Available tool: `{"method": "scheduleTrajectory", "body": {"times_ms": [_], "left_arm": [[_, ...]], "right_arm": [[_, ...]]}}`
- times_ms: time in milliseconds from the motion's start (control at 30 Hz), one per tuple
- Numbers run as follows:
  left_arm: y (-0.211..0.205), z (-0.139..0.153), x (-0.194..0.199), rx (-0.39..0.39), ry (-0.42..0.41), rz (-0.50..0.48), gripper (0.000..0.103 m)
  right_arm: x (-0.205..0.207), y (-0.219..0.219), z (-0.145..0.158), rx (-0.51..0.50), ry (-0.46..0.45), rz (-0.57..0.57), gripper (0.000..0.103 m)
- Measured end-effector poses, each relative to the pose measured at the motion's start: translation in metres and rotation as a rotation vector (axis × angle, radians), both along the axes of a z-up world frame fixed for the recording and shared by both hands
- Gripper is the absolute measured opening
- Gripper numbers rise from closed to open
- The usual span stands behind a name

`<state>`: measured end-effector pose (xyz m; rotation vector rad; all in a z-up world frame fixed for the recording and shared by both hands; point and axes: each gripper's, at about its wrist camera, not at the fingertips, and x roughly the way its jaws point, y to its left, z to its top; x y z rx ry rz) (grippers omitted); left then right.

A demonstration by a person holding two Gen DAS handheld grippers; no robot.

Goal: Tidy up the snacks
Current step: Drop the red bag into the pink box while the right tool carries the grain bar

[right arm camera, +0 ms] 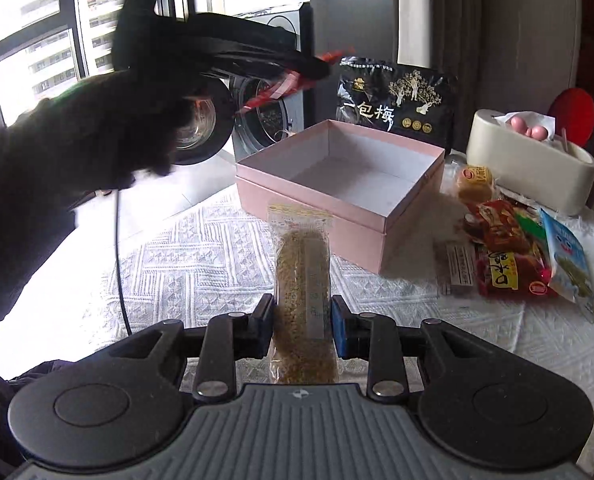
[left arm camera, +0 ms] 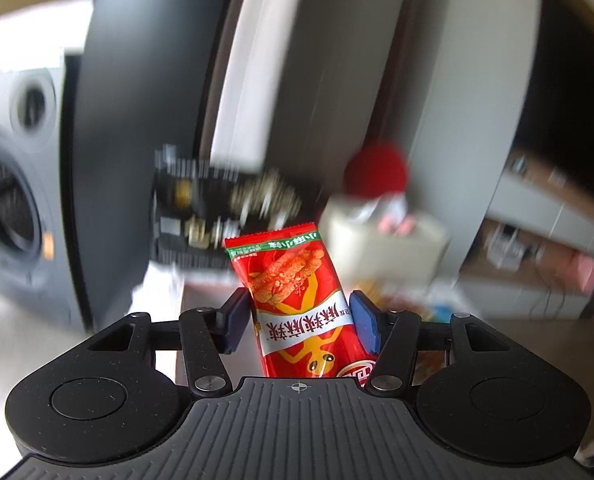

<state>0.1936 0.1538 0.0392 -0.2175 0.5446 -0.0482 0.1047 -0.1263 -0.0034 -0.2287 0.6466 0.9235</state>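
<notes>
My left gripper [left arm camera: 297, 316] is shut on a red snack packet [left arm camera: 297, 300] with white and green print, held upright in the air. In the right wrist view the left gripper [right arm camera: 317, 66] shows blurred above and left of the open pink box [right arm camera: 309, 196], still holding the red packet [right arm camera: 281, 88]. My right gripper [right arm camera: 301, 320] is shut on a clear-wrapped brown snack bar [right arm camera: 303, 276], held low over the white cloth in front of the box. The box looks empty inside.
A black plum bag [right arm camera: 393, 102] leans behind the box. A cream tissue holder [right arm camera: 529, 164] and a pile of snack packets [right arm camera: 513, 244] lie right of the box. A washing machine [right arm camera: 265, 80] stands beyond the white tablecloth [right arm camera: 177, 256].
</notes>
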Motion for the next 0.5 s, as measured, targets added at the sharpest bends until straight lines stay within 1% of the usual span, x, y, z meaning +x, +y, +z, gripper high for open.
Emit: {"method": "scheduleTrajectory", "body": {"times_ms": [67,133,167,200,267,300,367,400,433,500], "left_arm": [[0.003,-0.025,0.025,0.034,0.088,0.004,0.061],[0.004,-0.043,0.036,0.048,0.143,0.009,0.060],[0.005,-0.048,0.037,0.026,0.160,0.005,0.060],[0.009,-0.051,0.036,-0.012,0.161,0.001,0.058],[0.019,-0.050,0.024,-0.083,0.107,0.020,0.057],[0.021,-0.049,0.020,-0.089,0.090,0.034,0.057],[0.023,-0.044,0.011,-0.062,0.065,0.032,0.057],[0.025,-0.041,0.004,-0.062,0.042,0.046,0.057],[0.026,-0.038,0.000,-0.069,0.024,0.062,0.057],[0.030,-0.032,-0.018,-0.087,-0.003,0.101,0.057]], "right_arm": [[0.003,0.000,-0.001,-0.002,0.008,-0.014,0.029],[0.005,-0.002,-0.001,-0.001,0.015,-0.034,0.029],[0.008,-0.003,0.000,0.001,0.019,-0.046,0.029],[0.010,-0.004,0.000,0.006,0.022,-0.054,0.029],[0.019,-0.005,0.003,0.017,0.035,-0.068,0.029],[0.025,-0.004,0.004,0.022,0.040,-0.077,0.029],[0.039,0.000,0.010,0.039,0.043,-0.087,0.029],[0.046,0.003,0.014,0.051,0.042,-0.092,0.029],[0.055,0.007,0.019,0.068,0.046,-0.101,0.029],[0.085,0.019,0.026,0.106,0.088,-0.130,0.029]]}}
